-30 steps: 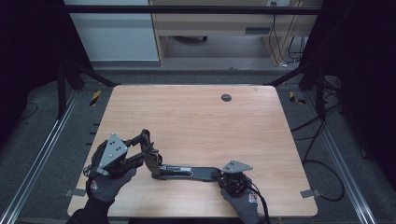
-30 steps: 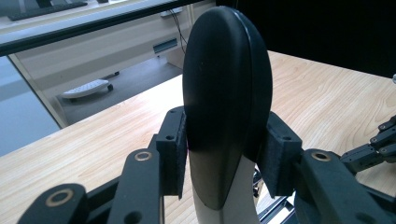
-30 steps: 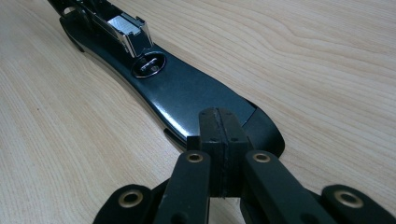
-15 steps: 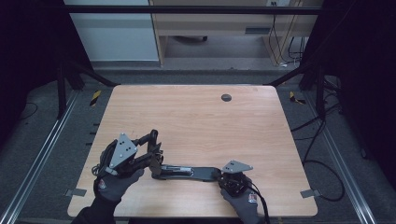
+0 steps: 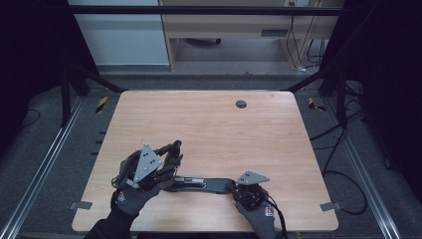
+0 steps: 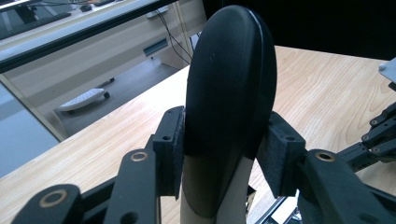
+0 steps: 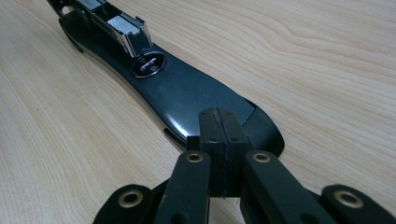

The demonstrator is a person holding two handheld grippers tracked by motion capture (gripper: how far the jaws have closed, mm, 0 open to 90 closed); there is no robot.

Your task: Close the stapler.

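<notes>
— Two grips on it; how did they stand?

— My left gripper [image 6: 224,154] pinched the raised, rounded end of the long black stapler [image 5: 206,184], its jaws just easing apart. My right gripper [image 7: 218,140], jaws pressed together, bore on the other end, near the tabletop's [image 5: 224,129] front edge.

— Advice?

— I judged it best to pin firmly and release slowly.

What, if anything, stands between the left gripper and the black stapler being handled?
Nothing visible does. The left gripper already has one rounded end of the black stapler between its jaws, both pads against its sides. The right gripper, jaws shut, sits at the stapler's other end.
</notes>
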